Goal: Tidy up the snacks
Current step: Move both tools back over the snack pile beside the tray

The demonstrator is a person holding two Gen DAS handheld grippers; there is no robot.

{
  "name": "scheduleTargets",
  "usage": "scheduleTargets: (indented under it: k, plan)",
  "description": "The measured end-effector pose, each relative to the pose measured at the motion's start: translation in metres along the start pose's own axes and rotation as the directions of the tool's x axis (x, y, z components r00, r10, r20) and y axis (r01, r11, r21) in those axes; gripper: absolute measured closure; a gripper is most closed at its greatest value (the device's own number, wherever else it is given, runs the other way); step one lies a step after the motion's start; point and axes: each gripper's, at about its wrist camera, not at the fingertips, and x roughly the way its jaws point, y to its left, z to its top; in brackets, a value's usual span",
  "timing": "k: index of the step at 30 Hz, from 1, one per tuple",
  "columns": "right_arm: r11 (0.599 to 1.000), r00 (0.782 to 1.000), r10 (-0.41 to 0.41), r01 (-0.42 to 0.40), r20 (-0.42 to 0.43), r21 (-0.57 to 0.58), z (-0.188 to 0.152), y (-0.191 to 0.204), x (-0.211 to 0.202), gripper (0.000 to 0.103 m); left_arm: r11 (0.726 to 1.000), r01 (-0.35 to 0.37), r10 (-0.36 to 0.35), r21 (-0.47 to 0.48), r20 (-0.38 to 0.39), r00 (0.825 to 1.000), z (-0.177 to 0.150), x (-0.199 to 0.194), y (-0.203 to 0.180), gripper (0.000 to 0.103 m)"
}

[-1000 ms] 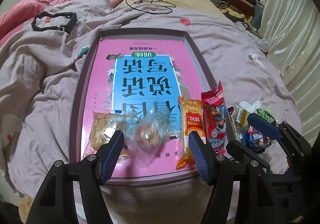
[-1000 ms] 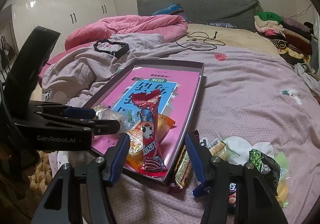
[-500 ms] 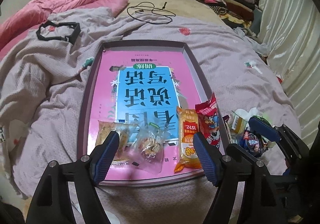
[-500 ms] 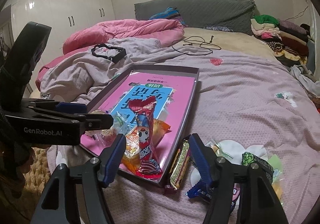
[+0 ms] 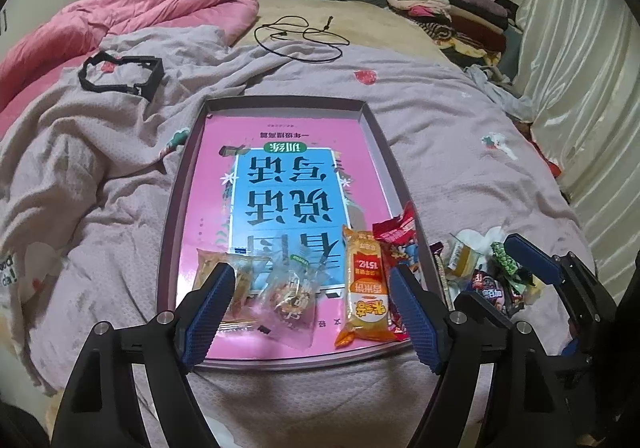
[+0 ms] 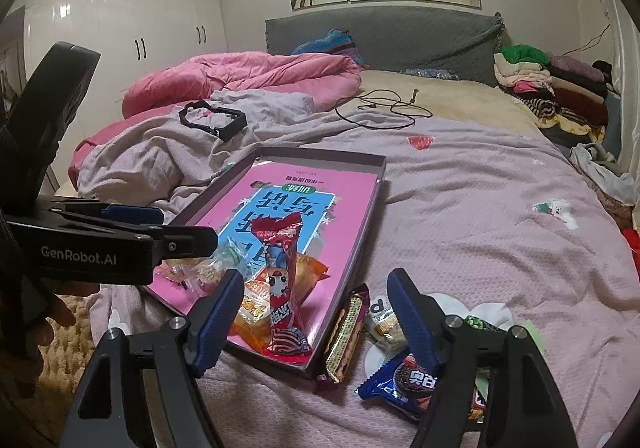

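Opening wider than a second ago, both grippers' fingers stand apart and empty: the left gripper (image 5: pixel 310 314) over the clear packet (image 5: pixel 291 298) newly resting in the tray (image 5: pixel 182 207), the right gripper (image 6: pixel 316 318) near unsorted bed snacks (image 6: pixel 404 380).

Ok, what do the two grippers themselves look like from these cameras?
Both are the same build: black angular plastic arms with silver screw heads, ending in dark blue ribbed pads. The left gripper shows this in its own view; from the right wrist view its body carries white "GenRobot.AI" lettering. The right gripper matches. No cables show on either. A dark sleeve edge shows behind the left one.
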Motion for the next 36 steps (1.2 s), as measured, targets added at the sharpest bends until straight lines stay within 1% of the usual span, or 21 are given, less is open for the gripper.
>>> scheduleTargets:
  k: [10,12,15,20,30,36]
  plan:
    - [0.999,0.999,-0.027,0.026,0.028,0.032,0.004,-0.015,-0.013,0.026,1.0,0.01,-0.011,0.026,0.018,1.0,0.004,-0.012,-0.012,0.022]
    - [0.998,0.998,-0.055,0.054,0.042,0.032,0.005,-0.018,-0.018,0.026,1.0,0.011,-0.012,0.029,0.023,1.0,0.005,-0.015,-0.014,0.022]
    - [0.997,0.995,-0.074,0.072,0.06,0.03,0.007,-0.022,-0.024,0.026,0.999,0.016,-0.017,0.035,0.027,0.999,0.005,-0.019,-0.018,0.022]
    - [0.996,0.993,-0.087,0.084,0.083,0.034,0.01,-0.029,-0.033,0.025,0.999,0.021,-0.022,0.046,0.032,0.999,0.006,-0.023,-0.024,0.022]
    - [0.994,0.99,-0.101,0.097,0.099,0.052,0.012,-0.04,-0.044,0.024,0.997,0.029,-0.032,0.065,0.046,0.998,0.007,-0.034,-0.035,0.022]
    - [0.99,0.986,-0.127,0.12,0.104,0.077,0.01,-0.054,-0.051,0.024,0.996,0.037,-0.041,0.08,0.044,0.998,0.005,-0.036,-0.042,0.022]
